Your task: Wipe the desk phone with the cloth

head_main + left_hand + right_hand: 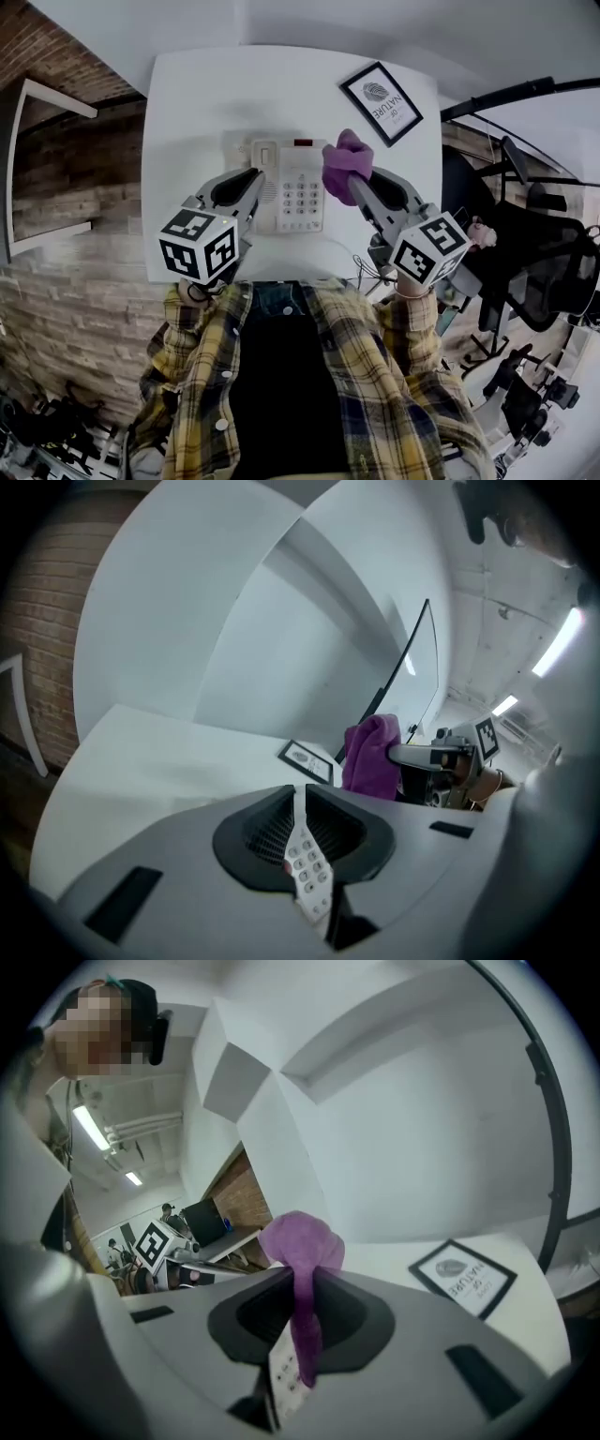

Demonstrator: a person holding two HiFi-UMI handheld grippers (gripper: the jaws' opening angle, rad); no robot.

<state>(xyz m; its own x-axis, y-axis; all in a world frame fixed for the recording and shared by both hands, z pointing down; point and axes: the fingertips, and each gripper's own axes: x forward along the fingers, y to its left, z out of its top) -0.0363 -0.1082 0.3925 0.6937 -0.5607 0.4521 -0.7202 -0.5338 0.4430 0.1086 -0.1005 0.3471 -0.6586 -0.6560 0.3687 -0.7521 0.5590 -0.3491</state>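
Observation:
A white desk phone (298, 192) lies in the middle of the white table (197, 103). My left gripper (255, 192) hovers over the phone's left side. Its jaws stand close together with a thin slit between them. Through that slit the left gripper view shows only the keypad (307, 869), nothing gripped. My right gripper (361, 183) is shut on a purple cloth (345, 159), whose bunched end hangs over the phone's upper right corner. In the right gripper view the cloth (302, 1246) is pinched between the jaws, with the keypad (284, 1372) below.
A black-framed print (380, 103) lies flat at the table's far right. Black office chairs (534, 253) stand to the right of the table and a brick wall (56, 187) to the left. A thin cable (361, 267) hangs at the near edge.

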